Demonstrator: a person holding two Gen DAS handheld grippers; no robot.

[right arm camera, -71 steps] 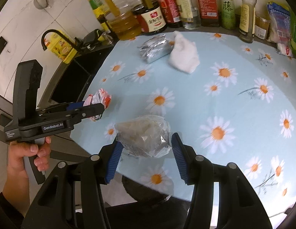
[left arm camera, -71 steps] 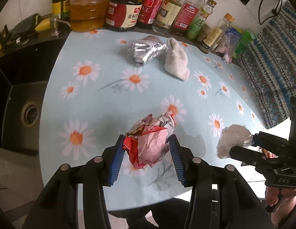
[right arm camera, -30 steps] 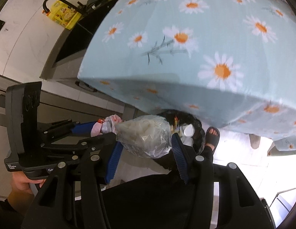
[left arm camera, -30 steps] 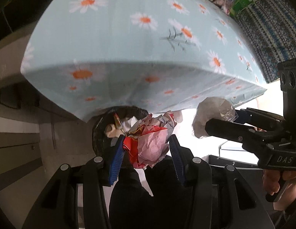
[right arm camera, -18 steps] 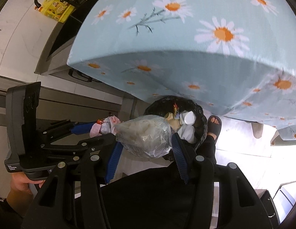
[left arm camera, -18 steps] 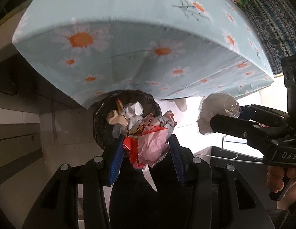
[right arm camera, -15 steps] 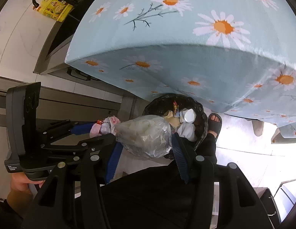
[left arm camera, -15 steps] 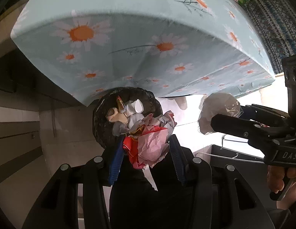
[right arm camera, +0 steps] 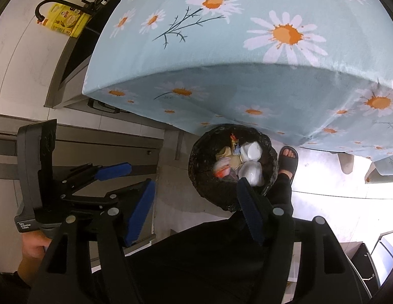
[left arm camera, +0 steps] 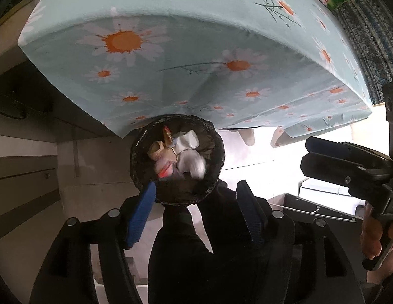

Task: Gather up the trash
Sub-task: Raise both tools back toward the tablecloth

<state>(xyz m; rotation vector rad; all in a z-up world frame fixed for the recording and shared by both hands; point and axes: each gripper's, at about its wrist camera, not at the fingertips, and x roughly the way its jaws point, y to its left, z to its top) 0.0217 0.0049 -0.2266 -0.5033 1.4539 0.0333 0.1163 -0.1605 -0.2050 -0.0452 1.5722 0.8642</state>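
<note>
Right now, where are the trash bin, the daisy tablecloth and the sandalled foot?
trash bin [right arm camera: 199, 174]: right wrist view, on the black liner at its left rim.
daisy tablecloth [left arm camera: 196, 35]: left wrist view, on the hanging front drape.
sandalled foot [right arm camera: 287, 160]: right wrist view, on the dark strap, beside the bin.

Floor glare rt, fisheye edges

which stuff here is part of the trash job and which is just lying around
Part of the job:
- trash bin with black liner
- trash in the bin
- left tongs, open
- right tongs, open

Just lying about:
- daisy tablecloth
- yellow bottle
- sandalled foot
</note>
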